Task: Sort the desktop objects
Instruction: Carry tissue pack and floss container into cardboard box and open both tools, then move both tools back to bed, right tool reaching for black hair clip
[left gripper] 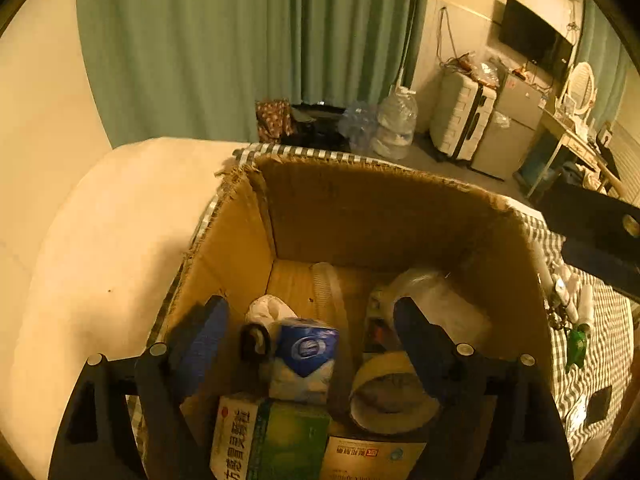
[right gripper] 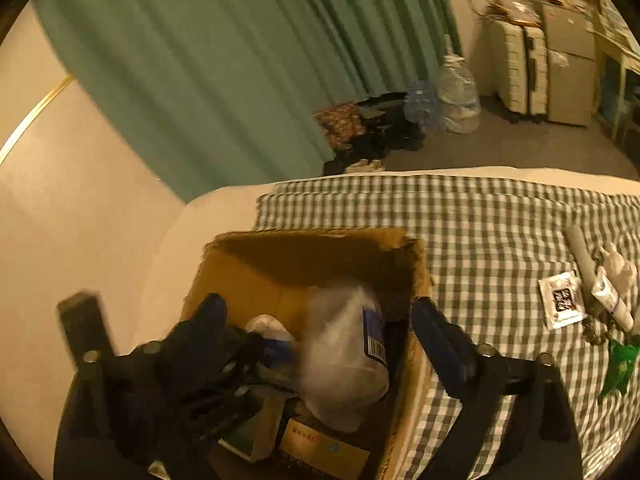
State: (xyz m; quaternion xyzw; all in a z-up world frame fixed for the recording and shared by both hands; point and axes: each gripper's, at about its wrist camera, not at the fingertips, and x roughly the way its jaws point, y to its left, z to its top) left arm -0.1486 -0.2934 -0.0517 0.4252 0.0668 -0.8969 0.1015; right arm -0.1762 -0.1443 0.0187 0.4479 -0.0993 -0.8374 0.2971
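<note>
An open cardboard box (left gripper: 384,216) stands on a checked cloth. In it lie a blue tissue pack (left gripper: 306,354), a tape roll (left gripper: 390,392), a green-and-white carton (left gripper: 272,440) and a clear plastic bag (left gripper: 440,304). My left gripper (left gripper: 308,332) is open and empty, its fingers down inside the box above these things. My right gripper (right gripper: 320,320) is open over the box (right gripper: 404,264); the clear plastic bag (right gripper: 344,356) lies between its fingers, blurred, and apart from both. The left gripper's dark body shows at the box's left in the right wrist view (right gripper: 188,364).
On the checked cloth (right gripper: 500,216) to the right of the box lie a white sachet (right gripper: 562,300), a white tube (right gripper: 612,300), a grey cylinder (right gripper: 580,252) and a green packet (right gripper: 620,364). The white bed surface (left gripper: 112,216) lies left. Suitcase, water jugs and curtain stand behind.
</note>
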